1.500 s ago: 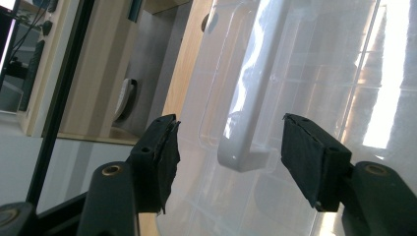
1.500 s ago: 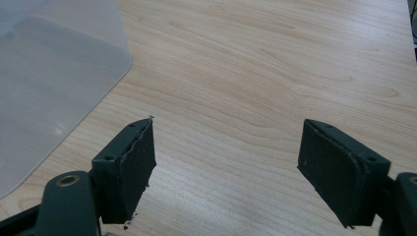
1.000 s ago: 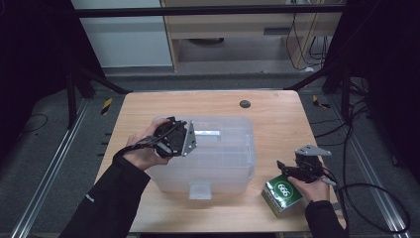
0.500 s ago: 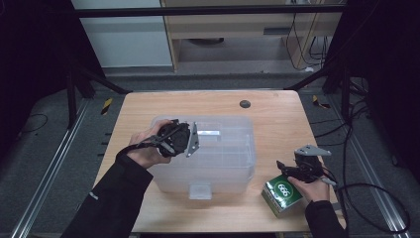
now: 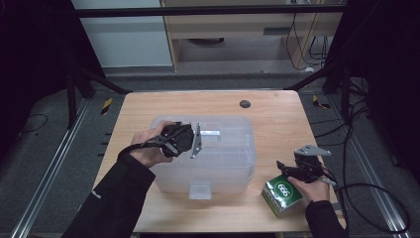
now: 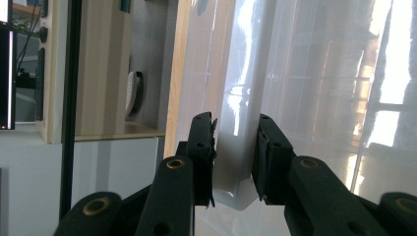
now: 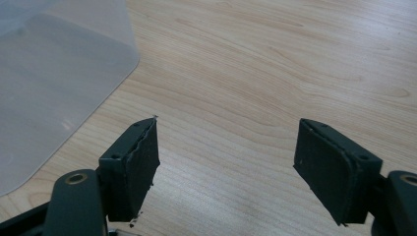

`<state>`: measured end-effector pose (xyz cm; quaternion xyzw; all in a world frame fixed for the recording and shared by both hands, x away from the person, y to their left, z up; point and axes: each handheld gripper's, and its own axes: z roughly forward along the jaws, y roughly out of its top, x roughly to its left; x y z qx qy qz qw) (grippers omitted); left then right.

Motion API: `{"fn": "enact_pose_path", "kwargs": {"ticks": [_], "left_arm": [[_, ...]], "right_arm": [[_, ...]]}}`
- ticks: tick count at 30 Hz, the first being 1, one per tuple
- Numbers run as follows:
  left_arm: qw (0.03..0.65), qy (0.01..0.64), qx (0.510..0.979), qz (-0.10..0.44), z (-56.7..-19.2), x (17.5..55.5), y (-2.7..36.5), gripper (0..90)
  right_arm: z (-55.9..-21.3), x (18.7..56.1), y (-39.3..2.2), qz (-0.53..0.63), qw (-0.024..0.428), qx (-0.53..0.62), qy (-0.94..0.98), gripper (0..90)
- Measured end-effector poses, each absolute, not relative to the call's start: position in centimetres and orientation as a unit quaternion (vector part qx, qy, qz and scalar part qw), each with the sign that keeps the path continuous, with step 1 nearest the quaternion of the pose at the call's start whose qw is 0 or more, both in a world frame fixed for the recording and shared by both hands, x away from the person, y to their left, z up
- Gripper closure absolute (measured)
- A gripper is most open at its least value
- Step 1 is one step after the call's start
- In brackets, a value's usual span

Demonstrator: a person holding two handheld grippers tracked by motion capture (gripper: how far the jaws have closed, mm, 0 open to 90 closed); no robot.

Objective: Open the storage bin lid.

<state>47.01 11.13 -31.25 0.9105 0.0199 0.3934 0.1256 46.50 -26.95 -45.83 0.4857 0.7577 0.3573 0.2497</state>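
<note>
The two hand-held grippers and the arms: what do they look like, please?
Each hand-held gripper, left and right, is black, with two flat black jaws joined by brass-coloured pivot pins. A grey three-cornered plate sits on each, and a black cable trails off. The person wears long black sleeves.

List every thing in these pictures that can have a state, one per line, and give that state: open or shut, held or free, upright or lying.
Clear plastic bin: lid on, front latch down, standing on the table.
Left gripper: jaws have just been closing around the bin's white lid handle.
Right gripper: open, nothing between its jaws.
Green box: lying free on the table, by the right hand.
</note>
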Motion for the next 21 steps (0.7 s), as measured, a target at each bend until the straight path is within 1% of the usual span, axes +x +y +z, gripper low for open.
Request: {"fn": "enact_pose_path", "kwargs": {"ticks": [1,8,12,13,14,15,16,18,19,20,21], "left_arm": [[0.104,-0.021,0.908,0.405,-30.7,47.4,11.0,71.9],[0.093,-0.025,0.907,0.41,-30.7,47.3,10.8,72.9],[0.095,-0.025,0.907,0.41,-30.7,47.3,10.7,73.1],[0.096,-0.025,0.907,0.409,-30.7,47.3,10.8,73.1],[0.091,-0.024,0.908,0.407,-30.6,47.3,10.7,73.2],[0.092,-0.024,0.909,0.406,-30.6,47.3,10.7,73.2],[0.092,-0.024,0.909,0.406,-30.6,47.3,10.7,73.1],[0.095,-0.023,0.91,0.404,-30.5,47.3,10.8,73.1],[0.094,-0.022,0.911,0.402,-30.5,47.4,10.8,73.1],[0.095,-0.022,0.911,0.401,-30.5,47.4,10.8,73.0],[0.096,-0.021,0.91,0.402,-30.5,47.4,10.8,73.0]], "right_arm": [[-45.8,46.5,-27.0,0.358,0.249,0.486,0.757,25.6],[-45.3,46.3,-27.1,0.366,0.249,0.488,0.752,28.6],[-44.0,45.9,-27.0,0.384,0.252,0.481,0.747,33.2],[-44.0,45.9,-27.0,0.384,0.252,0.481,0.747,33.2],[-43.4,45.6,-26.9,0.394,0.252,0.477,0.744,37.3],[-43.1,45.4,-26.8,0.399,0.252,0.477,0.741,39.4],[-43.1,45.4,-26.8,0.399,0.252,0.477,0.741,39.4],[-42.6,45.1,-26.6,0.41,0.253,0.472,0.739,44.3],[-42.4,45.0,-26.5,0.416,0.248,0.47,0.738,47.1],[-42.0,44.7,-26.4,0.423,0.241,0.462,0.742,52.2],[-42.0,44.7,-26.4,0.423,0.241,0.462,0.742,52.2]]}}
